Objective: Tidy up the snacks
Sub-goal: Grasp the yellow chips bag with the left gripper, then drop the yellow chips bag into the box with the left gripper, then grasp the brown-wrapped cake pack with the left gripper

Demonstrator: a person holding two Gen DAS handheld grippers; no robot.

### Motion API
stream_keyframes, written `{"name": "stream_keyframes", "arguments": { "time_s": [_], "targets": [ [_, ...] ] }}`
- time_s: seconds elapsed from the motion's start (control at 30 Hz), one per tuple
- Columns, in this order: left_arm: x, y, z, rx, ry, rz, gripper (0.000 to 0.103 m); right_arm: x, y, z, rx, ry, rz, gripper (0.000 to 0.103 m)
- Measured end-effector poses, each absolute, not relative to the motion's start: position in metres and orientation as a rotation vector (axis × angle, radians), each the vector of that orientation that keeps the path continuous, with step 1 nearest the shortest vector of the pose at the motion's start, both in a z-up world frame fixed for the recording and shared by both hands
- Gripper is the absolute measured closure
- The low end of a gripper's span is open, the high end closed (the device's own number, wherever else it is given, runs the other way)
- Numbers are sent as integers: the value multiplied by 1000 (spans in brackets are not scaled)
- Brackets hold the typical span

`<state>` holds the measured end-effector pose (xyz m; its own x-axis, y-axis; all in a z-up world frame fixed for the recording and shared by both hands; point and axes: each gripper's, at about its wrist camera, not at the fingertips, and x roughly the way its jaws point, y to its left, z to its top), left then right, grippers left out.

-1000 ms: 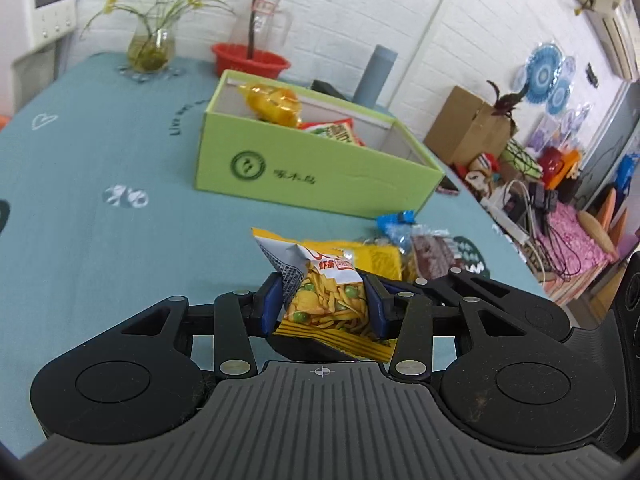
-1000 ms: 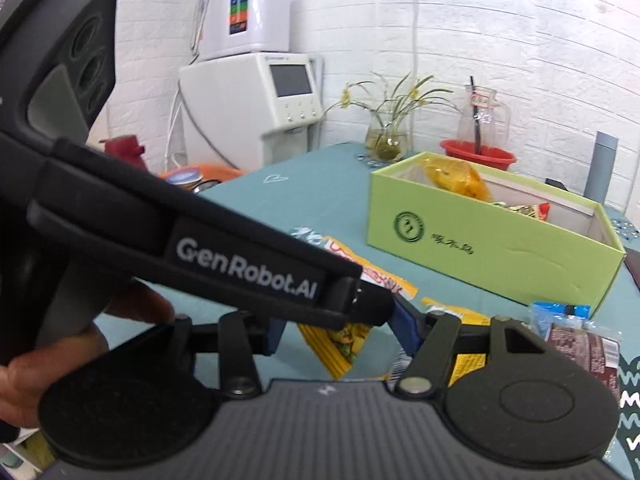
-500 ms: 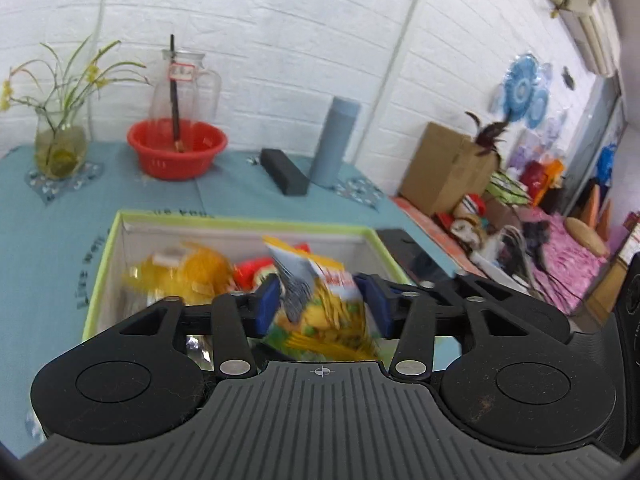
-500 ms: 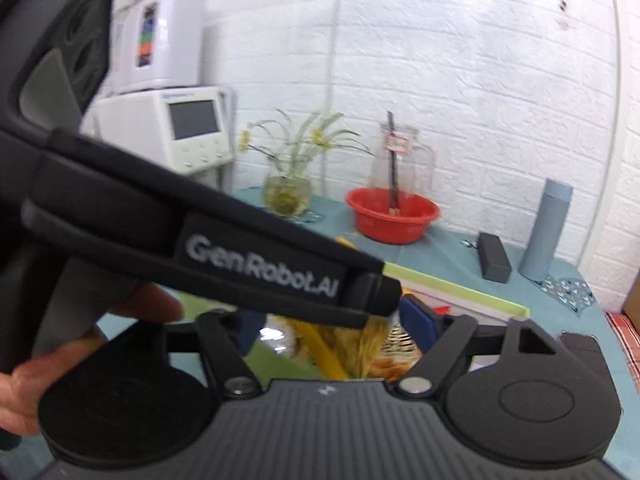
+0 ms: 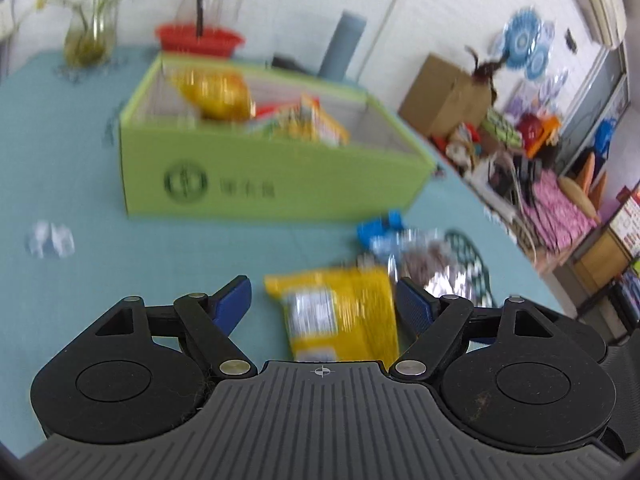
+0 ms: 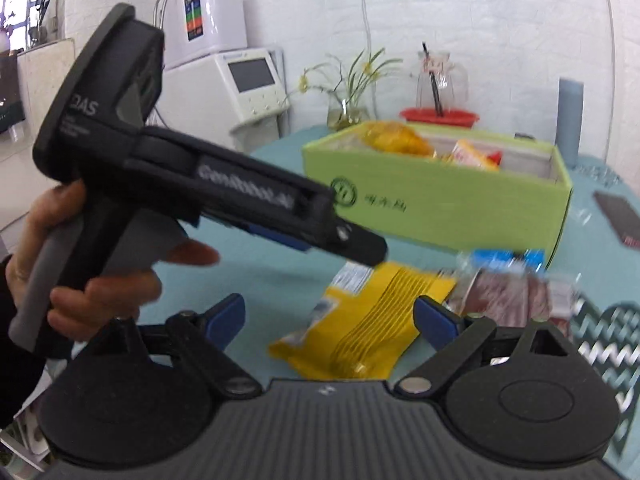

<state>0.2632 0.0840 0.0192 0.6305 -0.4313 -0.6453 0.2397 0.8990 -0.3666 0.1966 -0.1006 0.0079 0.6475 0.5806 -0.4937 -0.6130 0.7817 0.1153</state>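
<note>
Left wrist view: the left gripper (image 5: 324, 300) hangs with jaws wide, empty, over a yellow snack bag (image 5: 340, 312) lying flat on the teal table (image 5: 120, 264). The right gripper (image 6: 328, 320) is likewise spread and empty. Just beyond lies a brown packet (image 5: 424, 260); farther on, the green box (image 5: 272, 176) holds several snacks. The step looks like picking the next bag: lower, close on it, carry it boxward.

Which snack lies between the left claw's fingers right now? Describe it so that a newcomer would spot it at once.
Start at the green box on the teal table. In front of it, nearer the camera, lie the loose snacks; the one meant is the yellow bag, flat on the cloth ahead of the open left claw. Its neighbour to the right is a clear brownish pack with a blue end, so the plain yellow sets it apart.
</note>
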Motion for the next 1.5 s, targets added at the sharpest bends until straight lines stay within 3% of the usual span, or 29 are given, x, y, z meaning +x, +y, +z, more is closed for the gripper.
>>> {"name": "stream_keyframes", "arguments": {
  "time_s": [0.2, 0.3, 0.33, 0.43, 0.57, 0.7, 0.9, 0.97, 1.0, 1.1, 1.13, 1.17, 1.3, 1.5],
  "targets": [
    [257, 79, -3, -293, 866, -365, 37, 209, -86, -19, -126, 602, 588, 10],
    [258, 81, -10, -320, 872, -357, 59, 224, -82, -23, -84, 619, 632, 23],
    [256, 83, -11, -343, 879, -378, 80, 224, -82, -21, -79, 617, 630, 28],
    [241, 85, 4, -344, 852, -389, 83, 209, -84, -8, -78, 574, 658, 31],
    [241, 79, 38, -324, 781, -403, 81, 205, -86, 18, -98, 477, 648, 24],
    [288, 57, 83, -263, 692, -431, 81, 246, -95, 54, -183, 383, 593, 23],
    [388, 19, 116, -203, 670, -425, 81, 349, -114, 85, -194, 445, 559, 24],
    [415, 16, 110, -218, 691, -422, 64, 376, -121, 82, -163, 496, 558, 17],
    [422, 17, 108, -220, 696, -400, 61, 382, -127, 80, -146, 503, 547, 13],
    [407, 30, 108, -214, 646, -392, 51, 365, -149, 79, -104, 441, 522, 10],
    [394, 36, 109, -216, 617, -401, 39, 352, -158, 77, -82, 423, 526, 10],
    [379, 40, 108, -216, 596, -414, 35, 341, -166, 72, -63, 419, 530, 10],
    [326, 44, 91, -195, 613, -480, 34, 291, -185, 38, -30, 461, 551, 10],
    [278, 24, 29, -254, 819, -522, 41, 244, -189, 4, -65, 526, 496, 10]
  ]
}}
